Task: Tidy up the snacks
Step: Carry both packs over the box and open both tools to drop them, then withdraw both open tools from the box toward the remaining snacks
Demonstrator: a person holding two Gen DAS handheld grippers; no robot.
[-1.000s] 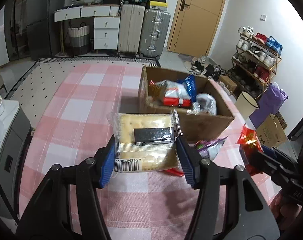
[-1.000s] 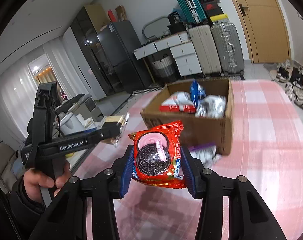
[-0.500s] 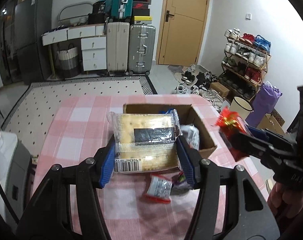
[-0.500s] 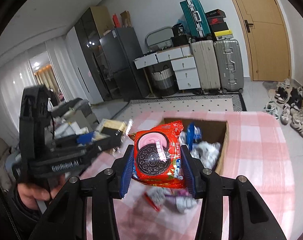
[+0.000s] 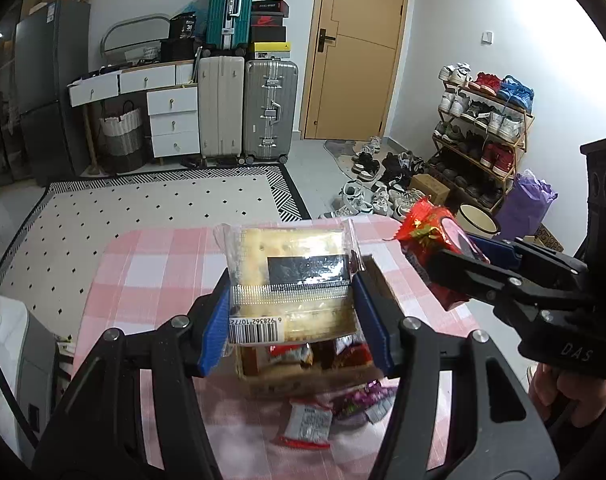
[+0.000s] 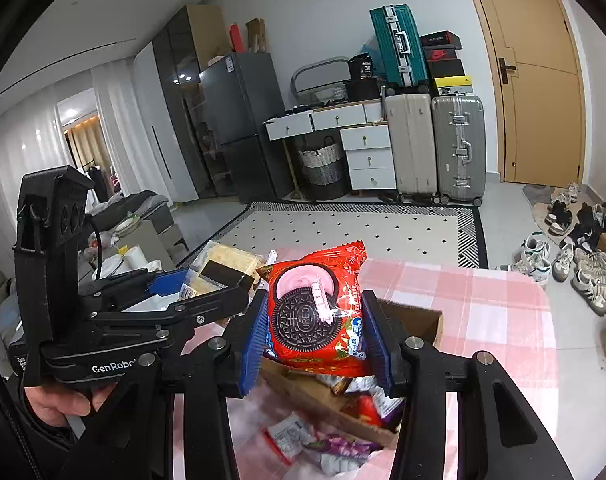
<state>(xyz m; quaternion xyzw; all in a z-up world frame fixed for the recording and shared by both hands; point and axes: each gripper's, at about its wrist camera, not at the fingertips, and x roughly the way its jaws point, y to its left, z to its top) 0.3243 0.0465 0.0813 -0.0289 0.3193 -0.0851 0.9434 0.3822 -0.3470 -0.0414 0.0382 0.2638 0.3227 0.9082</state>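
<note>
Now | left gripper clamps cracker pack | right gripper clamps Oreo pack | cardboard box directly beneath both, right nearer

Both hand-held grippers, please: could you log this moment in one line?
left hand-held gripper: shut on crackers | right hand-held gripper: shut on Oreo pack | both above box

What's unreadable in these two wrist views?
- Brown cardboard box interior: left wrist view, hidden behind clear cracker packet.
- Same box: right wrist view, blocked by red Oreo packet.
- Loose wrappers on pink checked tablecloth: blurred, unreadable.
</note>
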